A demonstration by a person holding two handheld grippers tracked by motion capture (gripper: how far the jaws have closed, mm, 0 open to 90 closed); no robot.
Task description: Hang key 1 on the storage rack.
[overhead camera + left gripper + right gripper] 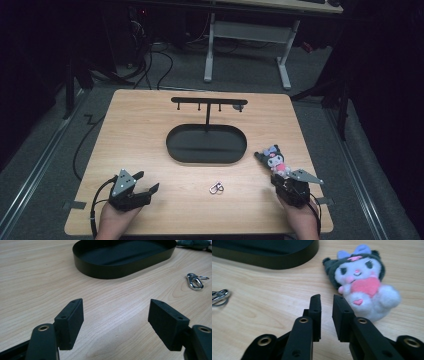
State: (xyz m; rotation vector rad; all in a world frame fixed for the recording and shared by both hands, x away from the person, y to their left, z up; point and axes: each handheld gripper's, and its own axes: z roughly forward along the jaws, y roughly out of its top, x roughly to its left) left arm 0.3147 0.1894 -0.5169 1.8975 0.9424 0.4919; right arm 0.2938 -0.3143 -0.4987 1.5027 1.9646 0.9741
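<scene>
A small plush doll [272,159] with a white face, dark hood, blue bow and pink heart lies on the wooden table [140,130], right of a black oval tray [171,144]. In the right gripper view the plush doll [362,280] lies just ahead and to the right of my right gripper [327,297]. Its jaws stand a narrow gap apart with nothing between them. My left gripper [116,302] rests near the front left of the table with its jaws wide open over bare wood. A silver key clasp [216,188] lies between the two grippers.
A black hook stand [209,102] rises from the tray's back edge. The tray [112,271] lies ahead of the left gripper, with the clasp [195,282] to the right. In the right gripper view, the clasp [219,297] lies far left and the tray wall [274,261] ahead.
</scene>
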